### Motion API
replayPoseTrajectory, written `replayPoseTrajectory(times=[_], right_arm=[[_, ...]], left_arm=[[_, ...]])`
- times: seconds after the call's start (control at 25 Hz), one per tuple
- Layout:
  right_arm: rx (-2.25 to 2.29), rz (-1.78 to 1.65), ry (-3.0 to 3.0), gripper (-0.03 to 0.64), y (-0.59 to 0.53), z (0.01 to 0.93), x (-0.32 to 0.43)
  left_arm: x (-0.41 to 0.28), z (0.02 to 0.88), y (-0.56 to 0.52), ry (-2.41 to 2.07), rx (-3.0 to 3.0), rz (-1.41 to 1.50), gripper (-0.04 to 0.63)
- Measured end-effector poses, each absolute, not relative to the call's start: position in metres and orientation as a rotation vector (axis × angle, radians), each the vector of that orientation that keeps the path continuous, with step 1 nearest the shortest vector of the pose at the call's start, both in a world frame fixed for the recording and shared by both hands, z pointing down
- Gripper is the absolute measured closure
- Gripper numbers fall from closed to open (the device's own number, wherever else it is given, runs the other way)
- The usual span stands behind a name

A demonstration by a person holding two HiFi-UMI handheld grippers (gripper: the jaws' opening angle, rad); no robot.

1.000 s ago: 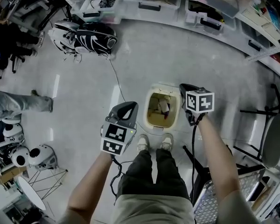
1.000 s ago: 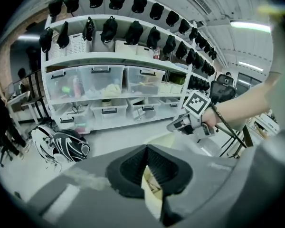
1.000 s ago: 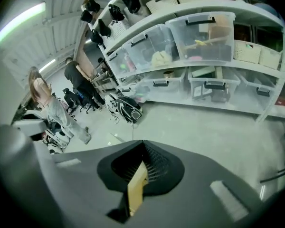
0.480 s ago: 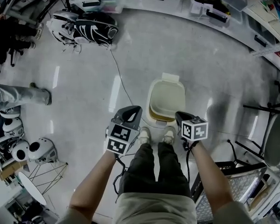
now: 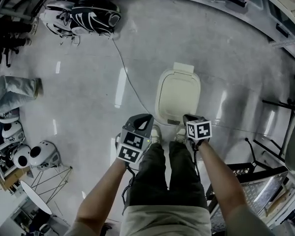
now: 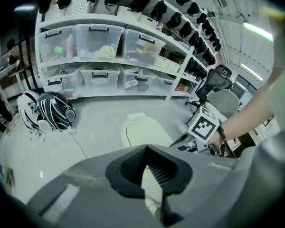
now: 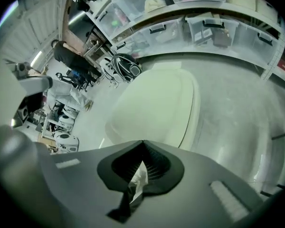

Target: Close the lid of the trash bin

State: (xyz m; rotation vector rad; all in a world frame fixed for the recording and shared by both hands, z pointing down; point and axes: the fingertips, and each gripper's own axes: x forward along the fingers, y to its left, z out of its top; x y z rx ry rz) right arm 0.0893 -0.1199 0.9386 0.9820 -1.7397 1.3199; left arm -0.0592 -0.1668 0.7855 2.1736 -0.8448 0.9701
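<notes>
Cream plastic trash bin lid (image 5: 178, 95) lies flat and shut, centre of frame, on glossy grey floor (image 5: 88, 58). Shape is rounded rectangle, smooth, with hinge tab at far end. Closing step looks done.

Left hand-held gripper (image 5: 142, 118), lower left of lid: jaws together, nothing held.

Right hand-held gripper (image 5: 187, 118), lower right of lid: ribbed black pads (image 7: 157, 169) meet at tips. Pale crumpled bit (image 7: 138, 177) shows in gap; paper or shoe, cannot tell.

Next move, probably: check lid seating, light press on near edge if raised.
</notes>
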Motion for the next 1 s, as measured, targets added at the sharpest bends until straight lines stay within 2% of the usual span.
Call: replayPoseTrajectory(times=[0.24,0.44,0.64,1.0], right_arm=[[0.961,1.280,-1.728,0.614,-0.117,0.963,0.087],[1.039,1.285,-1.745,0.614,-0.136,0.936,0.092],[1.104,1.251,-1.883,0.614,-0.173,0.845,0.085],[1.191,1.064,-2.221,0.614,-0.210,0.619,0.078]], left_arm=[[-0.067,0.807,-0.155,-0.820,2.165,1.018,0.594],[-0.075,0.794,-0.163,-0.866,2.150,1.008,0.594],[-0.079,0.740,-0.180,-0.901,2.218,0.972,0.594],[-0.089,0.583,-0.208,-1.050,2.309,0.858,0.594]])
